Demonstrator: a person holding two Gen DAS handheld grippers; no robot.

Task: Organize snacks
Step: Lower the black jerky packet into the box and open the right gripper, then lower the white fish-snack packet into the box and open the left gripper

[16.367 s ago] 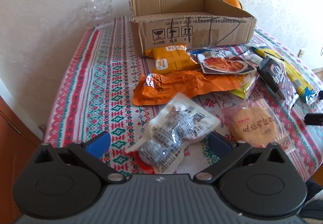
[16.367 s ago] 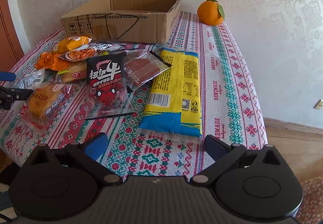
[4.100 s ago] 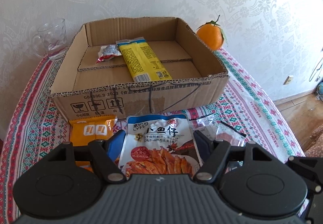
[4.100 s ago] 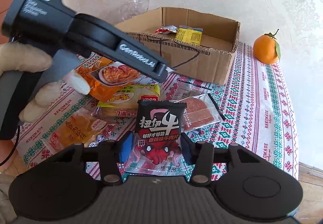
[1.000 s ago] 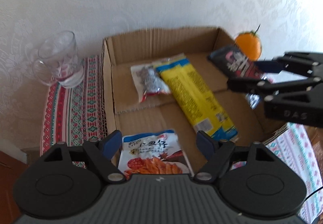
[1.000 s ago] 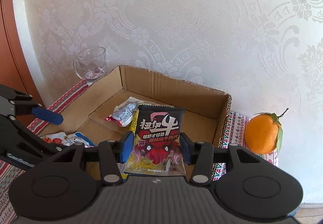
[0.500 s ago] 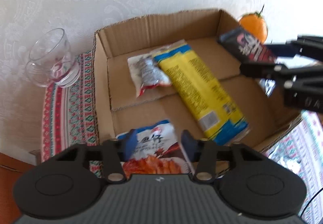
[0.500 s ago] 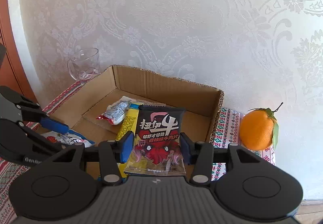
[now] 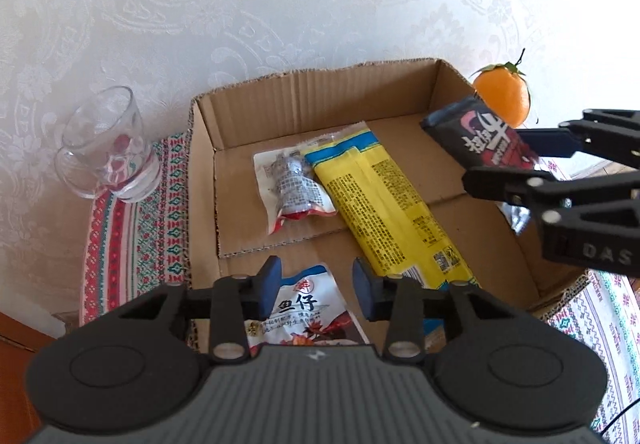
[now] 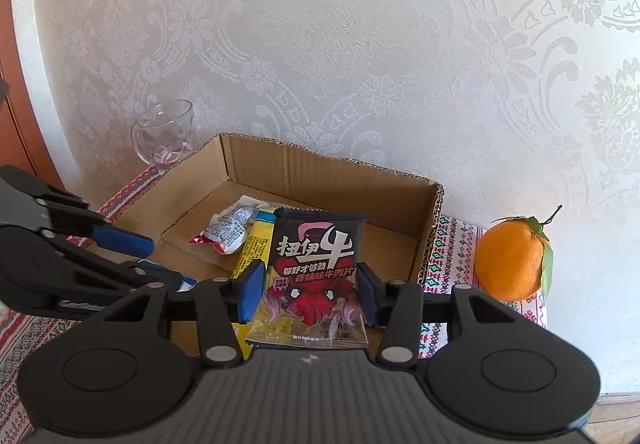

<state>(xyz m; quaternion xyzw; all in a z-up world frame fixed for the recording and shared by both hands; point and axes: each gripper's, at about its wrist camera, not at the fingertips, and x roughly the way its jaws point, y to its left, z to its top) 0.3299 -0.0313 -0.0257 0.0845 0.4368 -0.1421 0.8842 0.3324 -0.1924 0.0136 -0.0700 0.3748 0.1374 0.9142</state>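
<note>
1. Cardboard box (image 9: pixel 400 172): drop target; the yellow pack (image 9: pixel 384 204) already lies inside.
2. Right gripper (image 10: pixel 306 294) pinches the black beef pack (image 10: pixel 316 272) above the box; lower it, then release.
3. Left gripper (image 9: pixel 316 290), fingers narrowed around the fish pack (image 9: pixel 308 308) at the box's near-left corner; grip unclear.

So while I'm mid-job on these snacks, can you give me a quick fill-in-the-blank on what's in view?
1. The right gripper is shut on a ____ beef-snack packet.
2. The long yellow packet lies flat inside the cardboard ____.
3. The stemmed fruit on the tablecloth beside the box is an ____.

Missing words: black; box; orange.
</note>
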